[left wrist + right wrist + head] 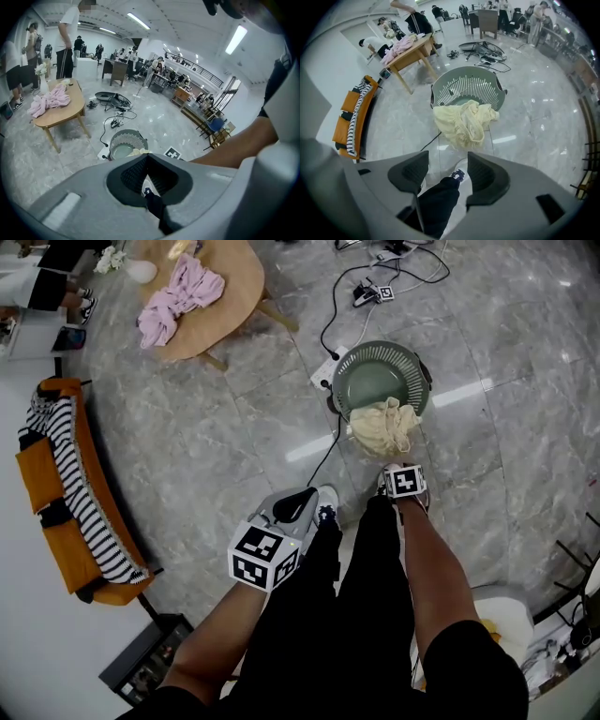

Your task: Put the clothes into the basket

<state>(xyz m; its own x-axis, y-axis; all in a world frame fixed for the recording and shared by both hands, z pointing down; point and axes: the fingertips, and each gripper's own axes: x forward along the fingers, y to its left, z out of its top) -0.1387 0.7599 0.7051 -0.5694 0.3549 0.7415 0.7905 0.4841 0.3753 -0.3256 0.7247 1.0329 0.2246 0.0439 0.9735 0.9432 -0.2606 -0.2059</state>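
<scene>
- Cable, black and thin [328, 442], crosses the polished grey marble floor [206, 427] of a busy hall, beside the basket.
- Pink garment [178, 296] lies on a round wooden desk [234, 296].
- Crumpled cream-yellow garment [382, 426] drapes over the near rim of the round grey-green plastic basket [380, 371].
- Right gripper [447, 164] jaws stand apart, empty; left gripper [147, 157] jaws are closed on nothing.

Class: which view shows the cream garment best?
The right gripper view: the garment lies large and unobstructed, draped over the rim of the basket. The head view shows it smaller, from above. The left gripper view shows only a sliver.
</scene>
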